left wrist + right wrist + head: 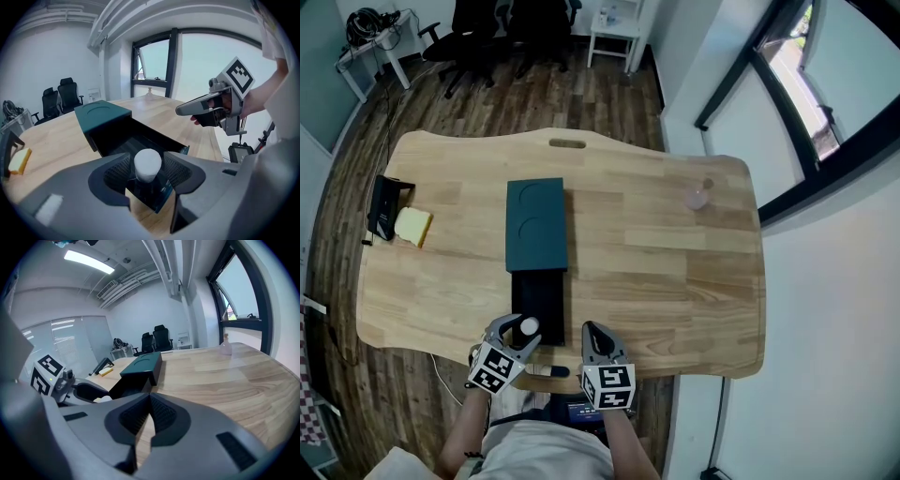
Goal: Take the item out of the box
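A dark teal box (536, 225) lies in the middle of the wooden table (656, 272), and its black drawer (539, 295) is slid out toward me. A white cylinder (147, 163) stands at the drawer's near end. My left gripper (517, 336) is open, with its jaws spread on either side of the cylinder and the pads (117, 173) not pressing it. My right gripper (593, 333) hovers just right of the drawer near the table's front edge. In the right gripper view its fingertips (149, 397) meet with nothing between them, and the box (143, 364) lies ahead to the left.
A yellow block (412, 225) and a black object (386, 206) lie at the table's left end. A small pale bottle (698, 197) stands at the far right. Office chairs (487, 33) stand beyond the table. A window wall runs along the right.
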A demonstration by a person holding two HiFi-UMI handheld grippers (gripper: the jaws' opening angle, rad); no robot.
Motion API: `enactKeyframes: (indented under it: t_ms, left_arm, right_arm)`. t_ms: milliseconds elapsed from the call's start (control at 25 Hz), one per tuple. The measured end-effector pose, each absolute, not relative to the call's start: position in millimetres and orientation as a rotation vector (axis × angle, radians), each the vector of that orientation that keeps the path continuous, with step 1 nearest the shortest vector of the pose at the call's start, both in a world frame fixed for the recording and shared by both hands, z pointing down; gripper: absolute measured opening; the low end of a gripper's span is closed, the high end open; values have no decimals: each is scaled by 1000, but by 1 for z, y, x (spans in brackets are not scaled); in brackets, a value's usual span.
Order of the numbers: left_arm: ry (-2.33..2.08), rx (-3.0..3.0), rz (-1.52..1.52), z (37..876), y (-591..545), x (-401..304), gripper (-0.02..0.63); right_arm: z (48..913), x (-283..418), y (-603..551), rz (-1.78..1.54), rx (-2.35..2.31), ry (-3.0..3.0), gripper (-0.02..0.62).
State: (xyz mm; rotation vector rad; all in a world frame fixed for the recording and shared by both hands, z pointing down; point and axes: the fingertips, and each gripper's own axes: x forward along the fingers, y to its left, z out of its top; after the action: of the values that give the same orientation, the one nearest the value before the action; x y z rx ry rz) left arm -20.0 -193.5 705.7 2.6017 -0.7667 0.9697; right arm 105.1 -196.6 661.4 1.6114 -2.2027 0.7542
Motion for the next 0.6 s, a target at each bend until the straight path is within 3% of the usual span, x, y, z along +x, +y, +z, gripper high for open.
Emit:
enactKeyframes:
  t_ms: [600]
  left_arm:
    - [-750, 2567, 965, 709, -199, -16, 194]
  right_arm:
    - [667, 111, -209, 803, 1617, -2210, 5]
